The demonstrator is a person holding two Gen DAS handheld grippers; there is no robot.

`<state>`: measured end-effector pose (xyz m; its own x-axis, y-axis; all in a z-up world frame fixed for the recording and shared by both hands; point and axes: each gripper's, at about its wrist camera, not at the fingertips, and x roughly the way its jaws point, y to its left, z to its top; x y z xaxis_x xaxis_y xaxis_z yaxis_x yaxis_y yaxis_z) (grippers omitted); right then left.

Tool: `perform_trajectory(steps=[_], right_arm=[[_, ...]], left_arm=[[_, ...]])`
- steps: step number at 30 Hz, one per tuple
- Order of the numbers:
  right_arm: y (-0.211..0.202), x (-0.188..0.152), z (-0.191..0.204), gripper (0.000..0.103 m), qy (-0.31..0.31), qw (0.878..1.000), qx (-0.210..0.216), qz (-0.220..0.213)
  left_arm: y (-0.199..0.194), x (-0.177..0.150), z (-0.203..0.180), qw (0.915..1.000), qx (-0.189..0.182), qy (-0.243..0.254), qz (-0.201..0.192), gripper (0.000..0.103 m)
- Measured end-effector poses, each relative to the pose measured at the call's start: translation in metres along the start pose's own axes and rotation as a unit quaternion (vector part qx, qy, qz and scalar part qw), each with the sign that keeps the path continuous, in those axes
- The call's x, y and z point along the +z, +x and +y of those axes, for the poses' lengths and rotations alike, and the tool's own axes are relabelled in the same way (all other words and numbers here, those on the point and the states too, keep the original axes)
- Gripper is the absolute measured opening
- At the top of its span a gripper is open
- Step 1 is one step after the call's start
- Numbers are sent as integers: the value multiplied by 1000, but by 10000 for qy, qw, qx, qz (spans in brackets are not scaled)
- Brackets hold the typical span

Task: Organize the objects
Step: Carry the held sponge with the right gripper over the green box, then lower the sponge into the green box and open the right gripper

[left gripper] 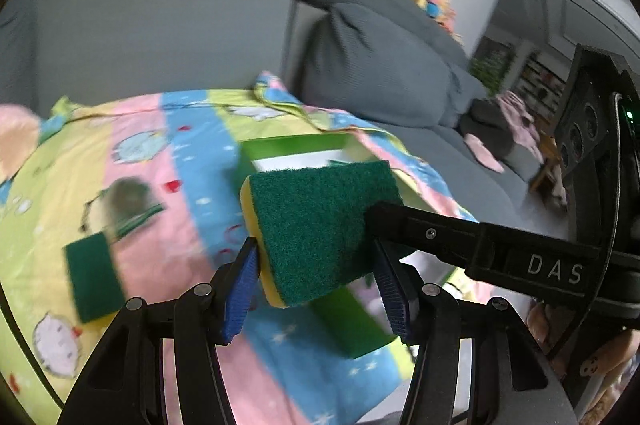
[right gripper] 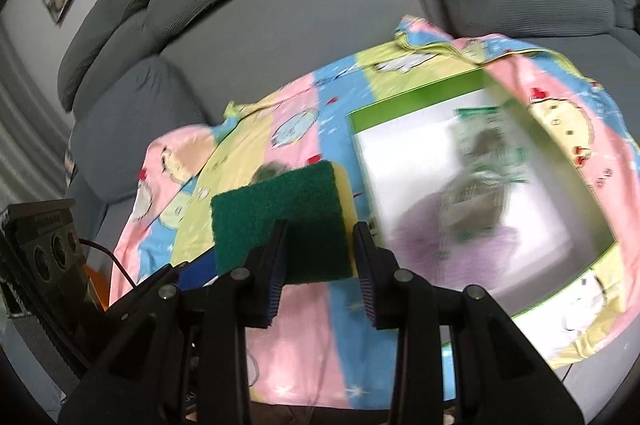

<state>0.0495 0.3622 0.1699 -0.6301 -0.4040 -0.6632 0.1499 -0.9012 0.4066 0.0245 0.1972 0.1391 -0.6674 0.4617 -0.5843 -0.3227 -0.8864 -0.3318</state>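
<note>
We have a sponge (left gripper: 320, 233) up in the air, green scouring face toward the left camera, yellow foam showing along its edge. It seems both tongs are on this one sponge: the left tongs (left gripper: 316, 289) clasp its near end between the blue pads, and the right tongs (left gripper: 384, 221) reach in from the right of that view with a finger laid against the green face. From the right camera the right tongs (right gripper: 320, 265) are clenched on the sponge (right gripper: 280, 221), narrow, pads pressing into its sides. The left tongs stand a little wider, gripping across the broader way.

Why hold it like this? We'd judge it a carry or a hand-over on the way to the green box (right gripper: 416, 97), which sits open on the striped cloth (left gripper: 160, 145) just right of the sponge in the right view. Inside the box (left gripper: 288, 147) something greenish and brown already lies against the white bottom; it is too blurred for us to name.

Out on the cloth (right gripper: 288, 121) a second sponge (left gripper: 94, 277) waits, green face up, well left of the box, with a blurred dark-and-green item (left gripper: 128, 203) just behind it. The cloth is spread over a grey sofa (left gripper: 160, 37). So sorting looks partly done, with at least those two left outside.
</note>
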Motion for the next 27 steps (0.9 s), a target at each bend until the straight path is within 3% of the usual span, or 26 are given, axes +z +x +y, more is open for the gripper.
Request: perform_trajectory(steps=[12,27], right_arm=[[-26,4,-77,34,879,9943,-491,-360],[-14,-6,-127,36,1405,9844,-1060,-70]], left_arm=[[61,11,-58,9972,-438,403,452,57],[109,-10,-76,9907,-675,363,1128,57]])
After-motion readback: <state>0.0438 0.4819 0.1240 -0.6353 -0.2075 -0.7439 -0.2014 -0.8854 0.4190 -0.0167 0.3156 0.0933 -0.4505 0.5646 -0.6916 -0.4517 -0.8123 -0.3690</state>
